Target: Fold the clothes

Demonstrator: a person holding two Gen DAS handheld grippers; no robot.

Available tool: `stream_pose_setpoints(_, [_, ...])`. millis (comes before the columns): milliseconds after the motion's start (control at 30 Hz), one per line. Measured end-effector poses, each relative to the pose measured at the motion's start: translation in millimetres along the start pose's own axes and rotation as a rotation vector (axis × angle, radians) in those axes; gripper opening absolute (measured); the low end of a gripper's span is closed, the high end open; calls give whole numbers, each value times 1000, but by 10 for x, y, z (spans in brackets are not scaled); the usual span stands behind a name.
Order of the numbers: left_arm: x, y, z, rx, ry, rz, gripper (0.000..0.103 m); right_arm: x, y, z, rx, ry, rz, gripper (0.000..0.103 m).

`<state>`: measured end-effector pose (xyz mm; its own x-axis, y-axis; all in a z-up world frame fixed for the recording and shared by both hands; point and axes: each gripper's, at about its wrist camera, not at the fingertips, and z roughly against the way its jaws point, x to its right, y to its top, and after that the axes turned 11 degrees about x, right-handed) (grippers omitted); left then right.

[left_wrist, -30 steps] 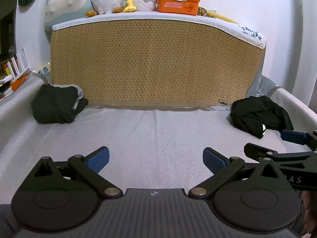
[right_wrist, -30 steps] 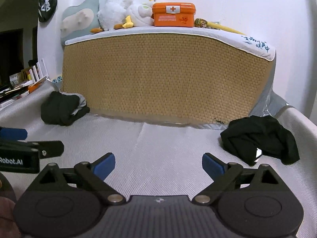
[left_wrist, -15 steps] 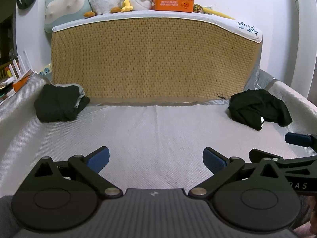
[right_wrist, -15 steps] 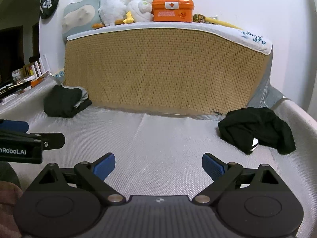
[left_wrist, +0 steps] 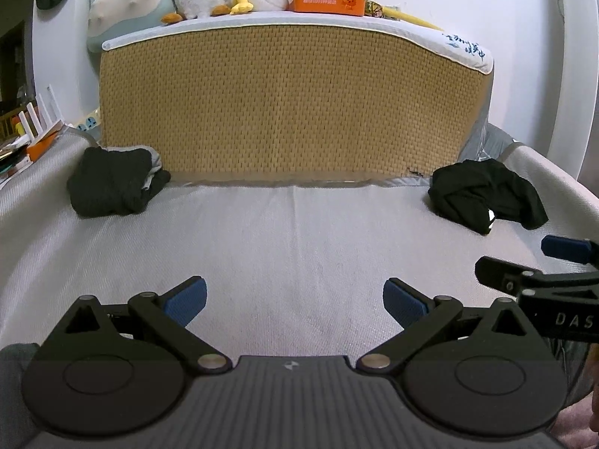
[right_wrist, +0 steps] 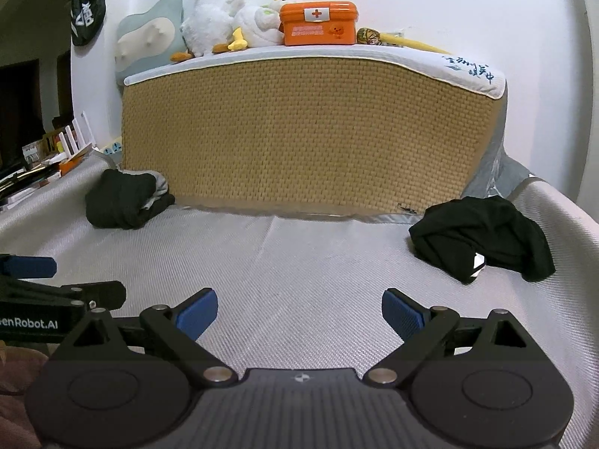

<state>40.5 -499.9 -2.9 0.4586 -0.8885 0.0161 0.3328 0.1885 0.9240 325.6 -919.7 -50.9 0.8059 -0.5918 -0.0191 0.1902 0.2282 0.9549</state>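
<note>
The left tongs (left_wrist: 295, 297) stood apart and empty above the grey woven bed (left_wrist: 299, 239); a crumpled black garment (left_wrist: 486, 194) lay far right. The right tongs (right_wrist: 298, 312) likewise gaped, empty. That garment (right_wrist: 483, 237) looked soft and limp, best pinched at an edge.

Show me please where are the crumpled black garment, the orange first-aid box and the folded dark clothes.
crumpled black garment (right_wrist: 483, 237), right wrist view, middle of the heap.
orange first-aid box (right_wrist: 318, 24), right wrist view, front face under the red cross.
folded dark clothes (left_wrist: 112, 187), left wrist view, top of the dark bundle.
</note>
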Motion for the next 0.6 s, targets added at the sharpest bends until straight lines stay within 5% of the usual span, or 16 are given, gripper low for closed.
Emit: stream_pose_setpoints(600, [-27,-67,126,-22,10,12,103,-90,-38,170,3,-12,17,96])
